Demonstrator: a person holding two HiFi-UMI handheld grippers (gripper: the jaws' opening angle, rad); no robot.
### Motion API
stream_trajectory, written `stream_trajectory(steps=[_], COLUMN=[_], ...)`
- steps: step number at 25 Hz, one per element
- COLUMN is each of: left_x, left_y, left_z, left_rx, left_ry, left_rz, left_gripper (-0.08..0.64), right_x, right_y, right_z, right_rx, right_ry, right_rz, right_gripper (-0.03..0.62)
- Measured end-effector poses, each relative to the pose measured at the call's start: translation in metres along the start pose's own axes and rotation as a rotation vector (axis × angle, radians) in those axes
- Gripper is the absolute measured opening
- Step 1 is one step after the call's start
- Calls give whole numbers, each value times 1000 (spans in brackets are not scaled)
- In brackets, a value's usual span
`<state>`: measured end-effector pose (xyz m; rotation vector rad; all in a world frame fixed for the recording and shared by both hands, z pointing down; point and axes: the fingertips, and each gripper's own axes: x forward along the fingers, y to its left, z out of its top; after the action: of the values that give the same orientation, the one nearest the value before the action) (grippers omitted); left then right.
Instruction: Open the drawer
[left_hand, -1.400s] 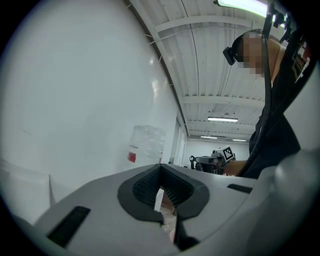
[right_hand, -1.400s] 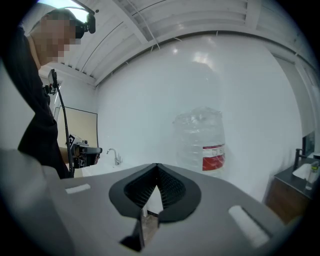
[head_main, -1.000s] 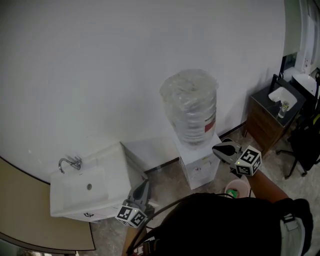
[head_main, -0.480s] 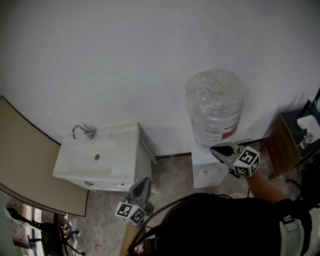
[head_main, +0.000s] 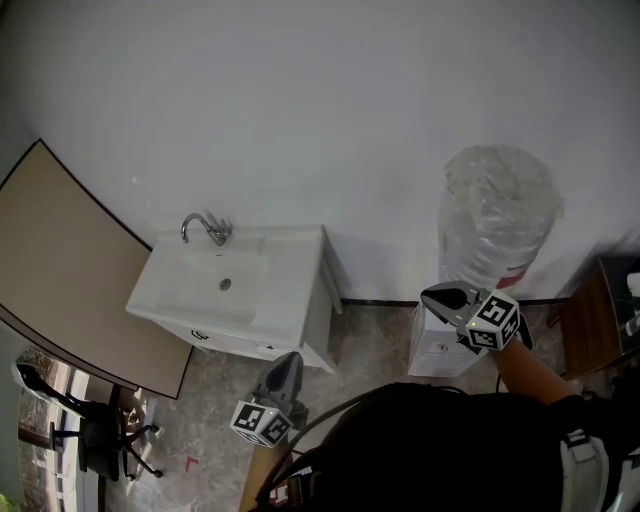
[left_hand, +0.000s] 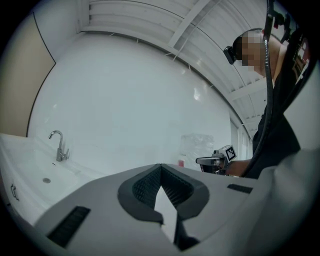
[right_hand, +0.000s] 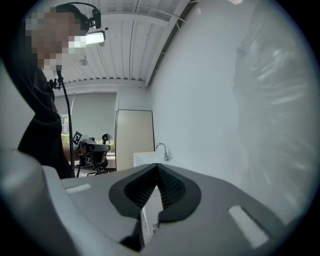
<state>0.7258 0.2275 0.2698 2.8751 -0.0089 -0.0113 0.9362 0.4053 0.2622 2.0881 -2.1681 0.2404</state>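
The 2 tools are clenched with nothing between their jaws. The left tool (head_main: 289, 360) hangs near the white sink cabinet (head_main: 318, 310), and the right tool (head_main: 436, 296) is beside the water dispenser (head_main: 440, 348). The drawer (head_main: 215, 340) sits under the basin (head_main: 215, 290), looks closed, and neither tool touches it.

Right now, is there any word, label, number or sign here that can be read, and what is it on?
No text reads clearly.
Red label on the clear plastic water bottle: too blurred to read.
Small marks on the white water dispenser: too small.
Dark mark on the white sink cabinet: too small.
Marker cubes on the left hand-held gripper and right hand-held gripper: square patterns, no words.
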Motion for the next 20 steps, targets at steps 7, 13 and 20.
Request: stream_trajectory(steps=[7, 13, 20], left_x=[-27, -57, -99], left_y=[83, 156, 227], left_z=[32, 45, 52], left_rx=[9, 12, -2], left_ry=[-30, -39, -53], left_rz=[7, 26, 111], left_gripper=[-3, -3, -3], right_x=[92, 175, 272], right_y=[20, 35, 60], right_z=[24, 38, 52], right_rx=[-17, -20, -23], right_ry=[15, 15, 9], right_rz=[23, 36, 125], right_gripper=[-2, -2, -2])
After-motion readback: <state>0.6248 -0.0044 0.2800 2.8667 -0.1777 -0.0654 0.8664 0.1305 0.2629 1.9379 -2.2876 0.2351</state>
